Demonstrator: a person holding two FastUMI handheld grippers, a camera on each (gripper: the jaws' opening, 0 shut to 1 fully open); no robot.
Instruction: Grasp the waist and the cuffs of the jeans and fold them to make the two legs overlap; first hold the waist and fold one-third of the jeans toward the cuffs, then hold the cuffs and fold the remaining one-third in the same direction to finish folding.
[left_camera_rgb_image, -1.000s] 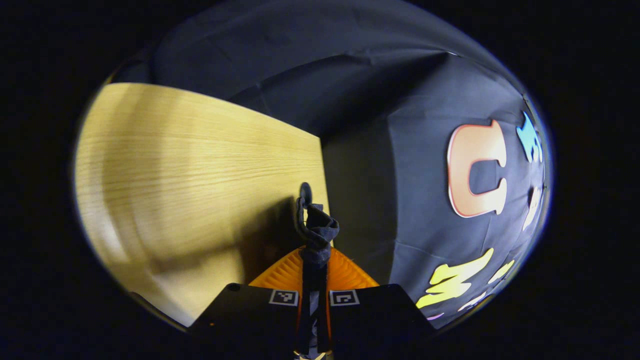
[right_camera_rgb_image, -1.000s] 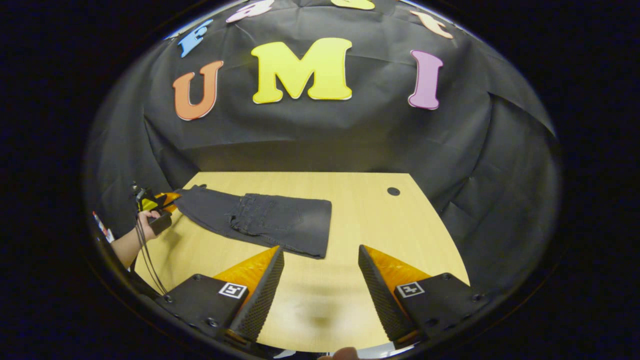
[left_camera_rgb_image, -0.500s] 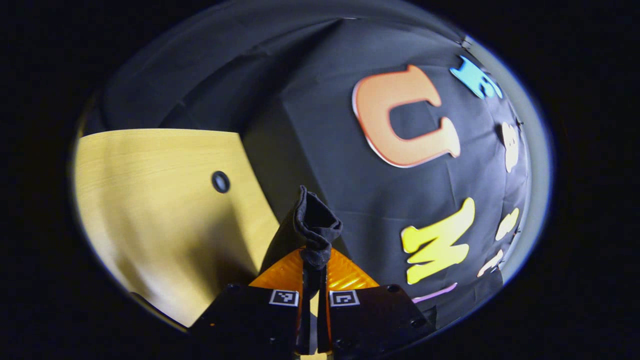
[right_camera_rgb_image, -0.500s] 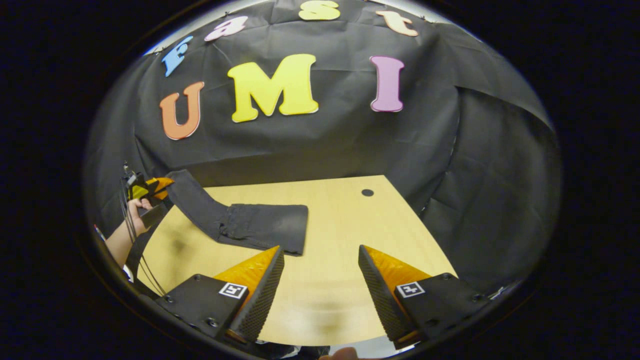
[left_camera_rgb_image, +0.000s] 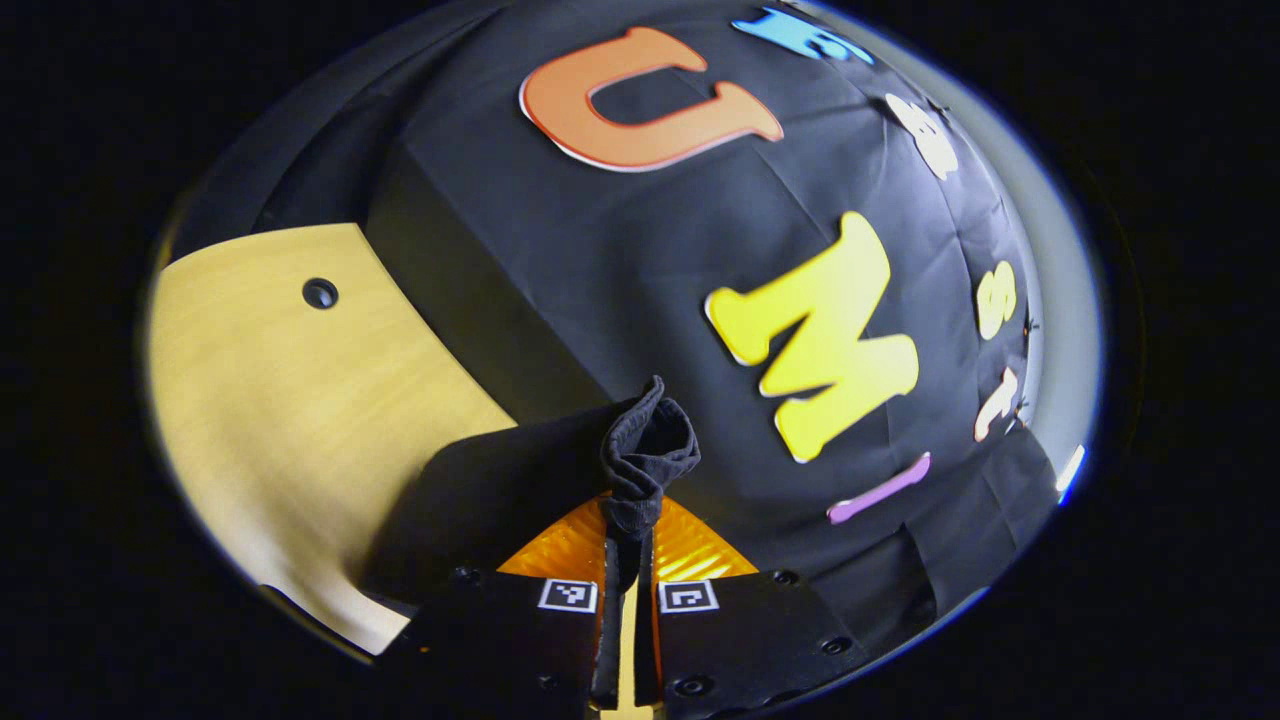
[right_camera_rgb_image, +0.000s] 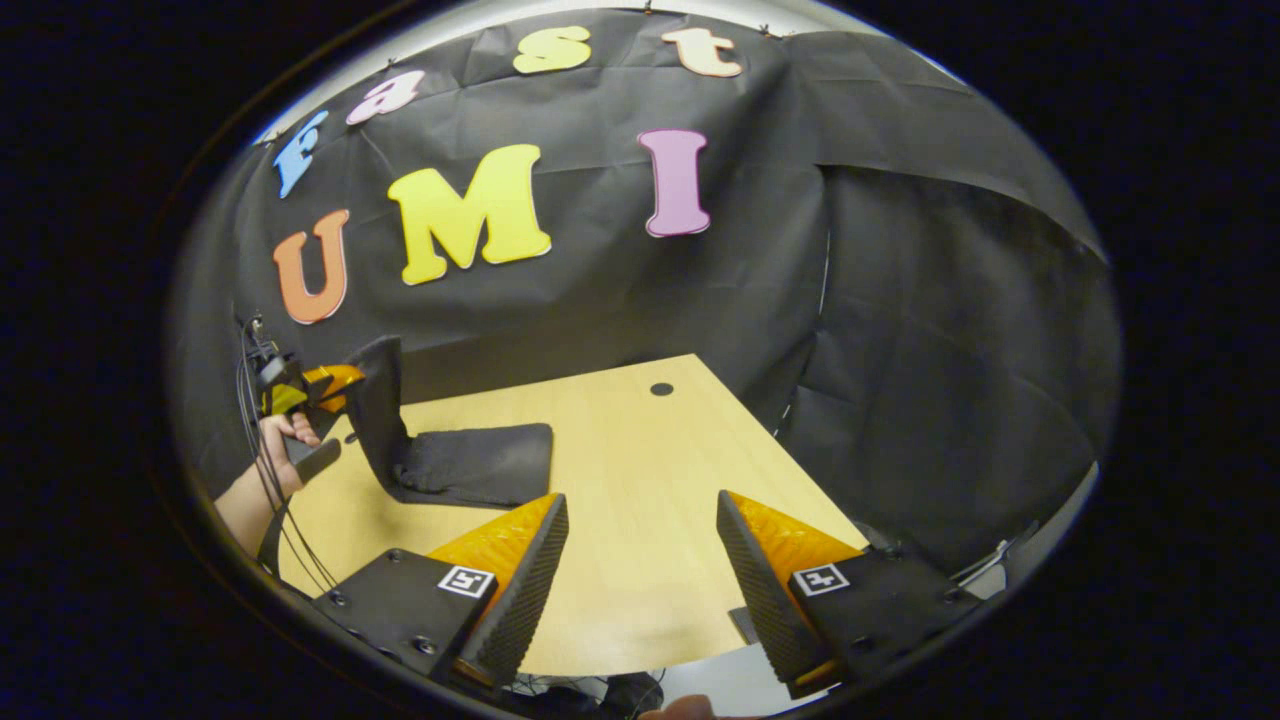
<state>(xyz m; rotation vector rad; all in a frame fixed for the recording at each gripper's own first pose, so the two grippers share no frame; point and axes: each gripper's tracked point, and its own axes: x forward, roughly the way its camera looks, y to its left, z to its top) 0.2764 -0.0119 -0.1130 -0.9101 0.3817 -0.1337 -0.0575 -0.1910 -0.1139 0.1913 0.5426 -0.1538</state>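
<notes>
Left gripper (left_camera_rgb_image: 628, 530) up in the air, fingers pinched tight together on a bunched fold of the jeans (left_camera_rgb_image: 648, 450). In the left gripper view that dark wad of denim sticks out just past the fingertips, and more dark cloth falls away to the lower left, down toward the table (left_camera_rgb_image: 250, 400). The camera is tilted here, so the booth wall leans across the picture and the pale wooden tabletop sits off to the left, with a small round hole (left_camera_rgb_image: 320, 293) near its far edge.

Over to the right gripper view: the right gripper (right_camera_rgb_image: 640, 560) hovers low over the near part of the table (right_camera_rgb_image: 640, 500), jaws spread wide, nothing between them, only bare wood in the gap. Farther off at the left, a hand (right_camera_rgb_image: 285, 440) holds the left gripper (right_camera_rgb_image: 335, 385) raised above the table's left edge, cables trailing down from it. From there the jeans (right_camera_rgb_image: 470, 465) stand up as a steep, nearly upright panel, then bend and lie flat on the table as a folded dark rectangle. That flat part rests left of centre, just beyond the right gripper's left finger (right_camera_rgb_image: 520, 570) but apart from it. The round hole (right_camera_rgb_image: 661, 389) sits well clear of the jeans.
</notes>
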